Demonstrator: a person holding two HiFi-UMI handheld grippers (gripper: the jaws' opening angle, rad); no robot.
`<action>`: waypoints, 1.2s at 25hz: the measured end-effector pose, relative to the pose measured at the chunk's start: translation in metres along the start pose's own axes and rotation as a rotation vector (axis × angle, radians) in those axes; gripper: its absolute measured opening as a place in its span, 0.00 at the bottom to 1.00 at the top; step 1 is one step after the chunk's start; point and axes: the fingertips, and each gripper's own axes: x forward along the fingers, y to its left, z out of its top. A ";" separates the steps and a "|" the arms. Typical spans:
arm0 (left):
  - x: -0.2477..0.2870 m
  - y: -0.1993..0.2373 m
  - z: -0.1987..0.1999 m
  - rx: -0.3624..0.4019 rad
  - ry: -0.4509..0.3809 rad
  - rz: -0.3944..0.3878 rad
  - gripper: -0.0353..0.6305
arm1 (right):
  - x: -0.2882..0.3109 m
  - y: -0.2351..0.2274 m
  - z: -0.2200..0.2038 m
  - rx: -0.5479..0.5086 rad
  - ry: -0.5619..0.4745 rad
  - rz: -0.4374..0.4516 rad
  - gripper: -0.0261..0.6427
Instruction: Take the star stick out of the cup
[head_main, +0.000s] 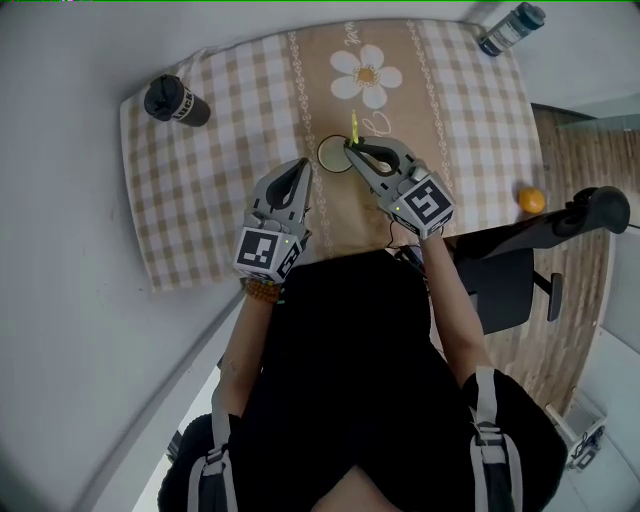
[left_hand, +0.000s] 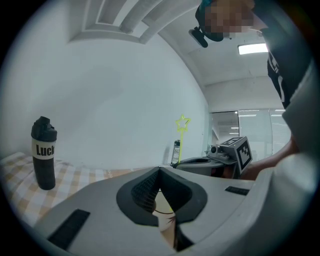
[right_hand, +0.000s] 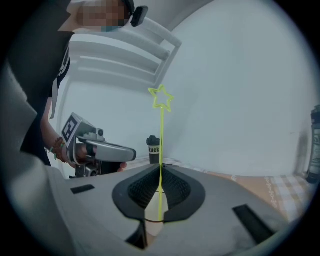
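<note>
Right claw (right_hand: 160, 169) pinched shut on star stick (right_hand: 161, 125) stem, directly above cup (head_main: 329, 158). Stick foot seemingly inside cup: grip made, lift-out not yet done. Left claw (left_hand: 159, 171) pressed together, empty, just left of cup.

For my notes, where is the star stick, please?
The star stick stands in the cup, mid head view, pinched by the right tool, near the daisy print.
</note>
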 end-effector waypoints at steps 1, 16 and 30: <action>-0.001 0.000 0.000 -0.001 -0.002 -0.002 0.07 | -0.002 0.002 0.003 0.001 -0.007 -0.004 0.06; -0.006 -0.010 0.031 0.032 -0.058 -0.080 0.07 | -0.031 0.005 0.036 0.024 -0.042 -0.117 0.06; -0.026 -0.019 0.060 0.090 -0.102 -0.144 0.07 | -0.046 0.022 0.060 0.011 -0.053 -0.224 0.06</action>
